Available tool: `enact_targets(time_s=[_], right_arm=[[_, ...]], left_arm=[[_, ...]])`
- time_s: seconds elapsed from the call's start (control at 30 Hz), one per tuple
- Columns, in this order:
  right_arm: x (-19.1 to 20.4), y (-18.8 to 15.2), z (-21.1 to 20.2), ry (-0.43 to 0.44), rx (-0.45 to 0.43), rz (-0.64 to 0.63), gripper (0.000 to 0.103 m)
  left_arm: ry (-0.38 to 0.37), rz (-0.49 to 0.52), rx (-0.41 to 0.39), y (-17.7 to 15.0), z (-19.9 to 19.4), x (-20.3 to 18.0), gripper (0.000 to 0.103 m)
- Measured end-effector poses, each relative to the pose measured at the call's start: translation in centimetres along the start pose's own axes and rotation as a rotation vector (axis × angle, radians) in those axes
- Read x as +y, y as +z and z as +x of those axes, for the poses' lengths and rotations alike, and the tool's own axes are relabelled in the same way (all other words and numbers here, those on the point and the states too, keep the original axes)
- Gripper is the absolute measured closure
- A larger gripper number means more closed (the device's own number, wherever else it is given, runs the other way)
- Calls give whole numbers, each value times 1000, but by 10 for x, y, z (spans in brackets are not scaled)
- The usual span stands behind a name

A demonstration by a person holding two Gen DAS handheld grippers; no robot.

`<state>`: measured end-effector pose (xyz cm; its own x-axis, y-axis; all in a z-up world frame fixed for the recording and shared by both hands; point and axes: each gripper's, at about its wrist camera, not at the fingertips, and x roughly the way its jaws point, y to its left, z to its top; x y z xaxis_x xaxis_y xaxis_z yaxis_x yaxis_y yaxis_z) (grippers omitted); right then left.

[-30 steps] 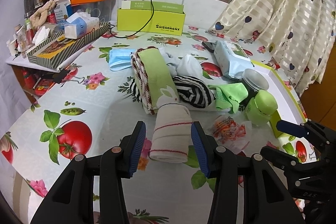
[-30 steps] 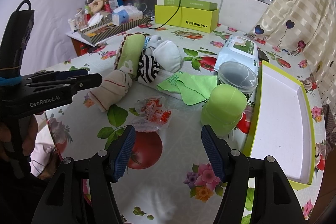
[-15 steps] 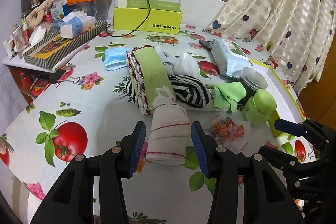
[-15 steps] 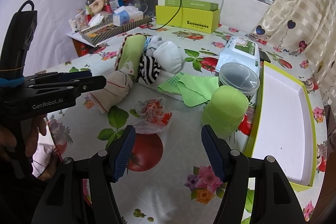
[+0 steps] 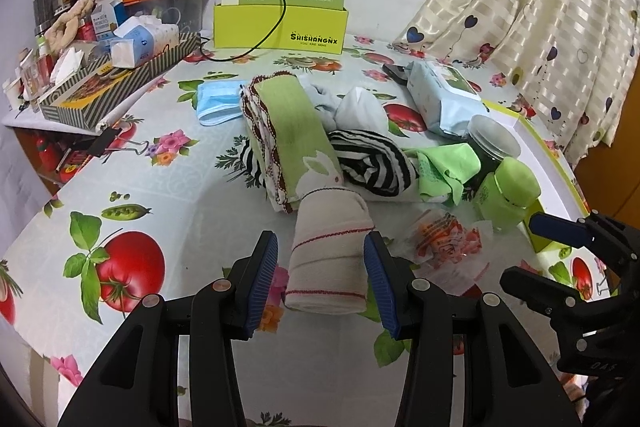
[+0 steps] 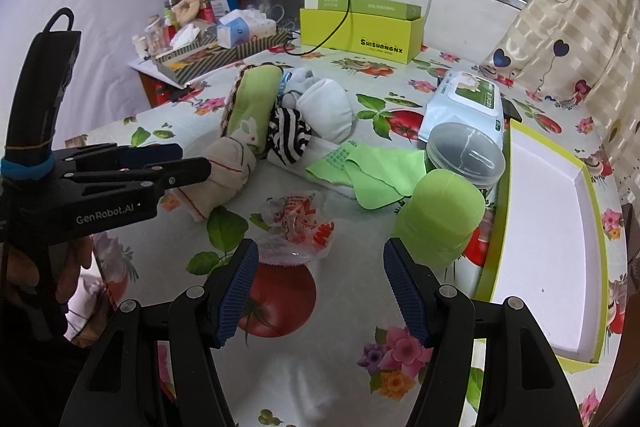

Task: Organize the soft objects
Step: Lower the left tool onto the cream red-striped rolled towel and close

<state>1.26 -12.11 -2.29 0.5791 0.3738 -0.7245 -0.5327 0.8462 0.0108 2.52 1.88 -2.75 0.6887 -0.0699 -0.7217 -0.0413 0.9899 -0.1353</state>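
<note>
Our left gripper [image 5: 320, 277] holds its jaws apart astride the rolled cream red-striped cloth [image 5: 328, 259]; our right gripper [image 6: 316, 291], at three o'clock, gapes over the floral worktop [image 6: 344, 339].

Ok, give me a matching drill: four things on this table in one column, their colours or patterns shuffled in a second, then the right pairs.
Things:
1. mask
2. rolled cloth
3. sock
4. jar

Looks:
A. black and white stripes
B. beige with thin red lines
C. light green
D. pale blue

Pairs: 1-D, 2-B, 3-A, 4-C
</note>
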Motion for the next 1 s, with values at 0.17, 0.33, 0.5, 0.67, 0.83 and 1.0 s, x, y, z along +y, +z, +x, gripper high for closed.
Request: enact_targets(time_s=[0.17, 0.33, 0.5, 0.67, 0.83, 1.0], right_arm=[[1, 2, 2, 3, 2, -3, 38], [2, 3, 3, 4, 4, -3, 38], [3, 6, 8, 5, 12, -4, 38], [2, 7, 13, 2, 23, -2, 38], [0, 9, 18, 1, 37, 3, 38], [2, 10, 27, 11, 61, -2, 38]], left_arm=[[-8, 8, 5, 1, 4, 0, 57], [-23, 17, 8, 1, 7, -1, 57], [-39, 36, 15, 1, 12, -5, 57], [-62, 52, 34, -2, 19, -7, 57], [-83, 56, 36, -3, 22, -7, 57], [-125, 44, 95, -8, 36, -5, 56]])
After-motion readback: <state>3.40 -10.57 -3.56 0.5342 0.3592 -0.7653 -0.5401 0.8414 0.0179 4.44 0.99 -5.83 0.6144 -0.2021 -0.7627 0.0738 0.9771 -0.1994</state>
